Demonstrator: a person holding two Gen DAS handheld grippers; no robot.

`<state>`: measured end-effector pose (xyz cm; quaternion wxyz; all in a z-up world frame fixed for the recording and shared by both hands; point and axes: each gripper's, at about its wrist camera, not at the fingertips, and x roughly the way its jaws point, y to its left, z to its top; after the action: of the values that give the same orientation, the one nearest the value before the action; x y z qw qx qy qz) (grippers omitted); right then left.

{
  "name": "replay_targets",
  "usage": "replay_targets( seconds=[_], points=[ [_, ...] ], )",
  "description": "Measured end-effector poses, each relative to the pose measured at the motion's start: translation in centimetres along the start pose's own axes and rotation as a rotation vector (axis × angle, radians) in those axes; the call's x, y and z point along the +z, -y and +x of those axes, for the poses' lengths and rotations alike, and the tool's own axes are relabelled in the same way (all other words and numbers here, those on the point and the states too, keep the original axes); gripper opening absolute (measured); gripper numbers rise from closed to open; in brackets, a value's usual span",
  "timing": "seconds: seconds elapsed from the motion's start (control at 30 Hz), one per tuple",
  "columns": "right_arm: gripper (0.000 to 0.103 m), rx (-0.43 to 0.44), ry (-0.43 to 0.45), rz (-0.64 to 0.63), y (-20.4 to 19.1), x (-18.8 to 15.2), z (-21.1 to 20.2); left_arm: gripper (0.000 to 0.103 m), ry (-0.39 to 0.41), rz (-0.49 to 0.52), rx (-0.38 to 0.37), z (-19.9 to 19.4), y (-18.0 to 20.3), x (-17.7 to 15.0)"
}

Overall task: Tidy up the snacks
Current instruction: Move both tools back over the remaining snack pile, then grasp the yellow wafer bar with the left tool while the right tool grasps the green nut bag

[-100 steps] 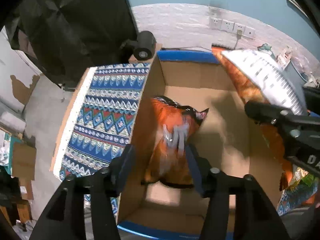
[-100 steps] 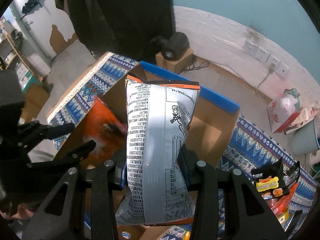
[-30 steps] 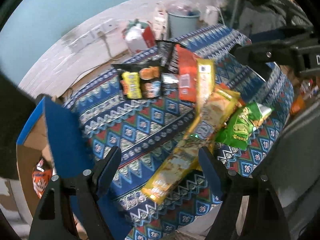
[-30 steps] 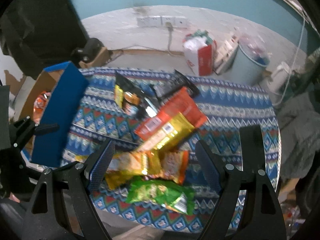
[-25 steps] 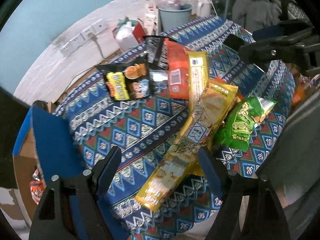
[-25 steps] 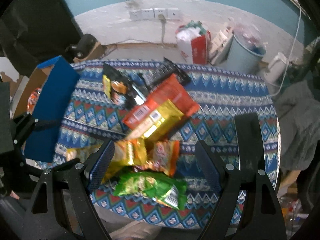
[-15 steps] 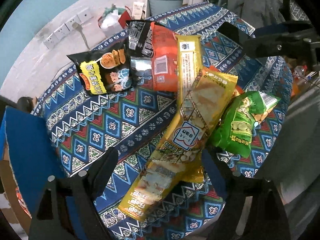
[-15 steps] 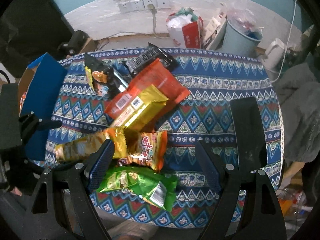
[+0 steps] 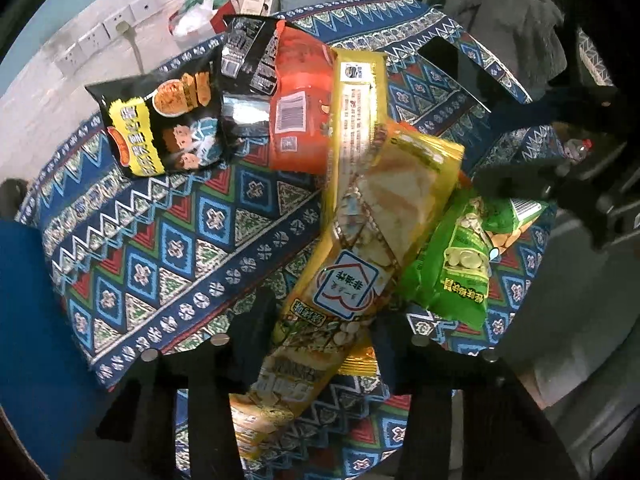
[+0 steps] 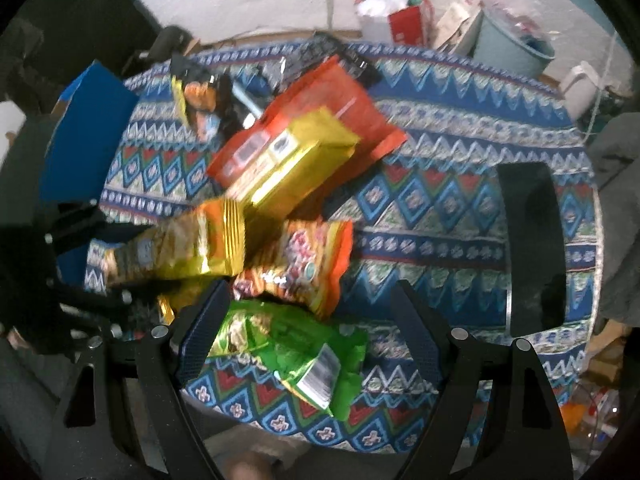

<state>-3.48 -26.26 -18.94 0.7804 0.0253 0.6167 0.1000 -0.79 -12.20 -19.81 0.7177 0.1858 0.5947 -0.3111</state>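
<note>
Both grippers, which 3.3 s ago hung over the cardboard box with a chip bag apiece, now hover above the snack pile on the patterned tablecloth [image 9: 168, 248]. Left gripper [image 9: 320, 340]: jaws spread wide, fingers on either side of the near end of the long yellow cracker pack [image 9: 360, 264], which has come closer between them than half a second ago; whether the pads touch the wrapper cannot be told. Right gripper [image 10: 316, 320]: jaws likewise wide apart and holding nothing, straddling the green snack bag [image 10: 288, 344], which lies flat at the near edge of the cloth. Taking the yellow cracker pack as landmark: the green bag lies just to its right, touching it; an orange-and-white candy bag [image 10: 300, 264] lies partly under it; a long gold-foil pack [image 9: 356, 112] runs from beneath its far end; a red-orange bag [image 9: 300, 112] lies left of that gold pack and partly under it; a black bag with barcode print [image 9: 248, 60] sits behind the red-orange one; a black-and-yellow snack bag [image 9: 164, 128] lies well to the far left. A blue box flap [image 10: 84, 140] rises at the left edge of the cloth, and a pale bucket [image 10: 516, 40] stands on the floor beyond the table.
</note>
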Motion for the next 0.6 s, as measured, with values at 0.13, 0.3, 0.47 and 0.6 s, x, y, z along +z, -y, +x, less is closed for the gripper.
replay_targets(
  seconds=[0.13,0.3,0.47,0.6],
  points=[
    [0.082,0.020,-0.051,-0.029,-0.4,-0.5,1.7,0.033,0.000,0.000,0.005,-0.2,0.4,-0.2],
    [0.082,0.080,-0.125,-0.070,-1.9,-1.3,3.3,0.032,-0.007,-0.021,0.033,-0.6,-0.2,-1.0],
    [0.082,0.069,-0.166,-0.118,-3.4,-2.3,3.3,0.032,-0.006,-0.065,0.055,-1.1,-1.0,-1.7],
    [0.082,0.047,-0.197,-0.159,-4.4,-3.2,3.2,0.032,-0.009,-0.094,0.065,-1.5,-1.7,-2.3]
  ],
)
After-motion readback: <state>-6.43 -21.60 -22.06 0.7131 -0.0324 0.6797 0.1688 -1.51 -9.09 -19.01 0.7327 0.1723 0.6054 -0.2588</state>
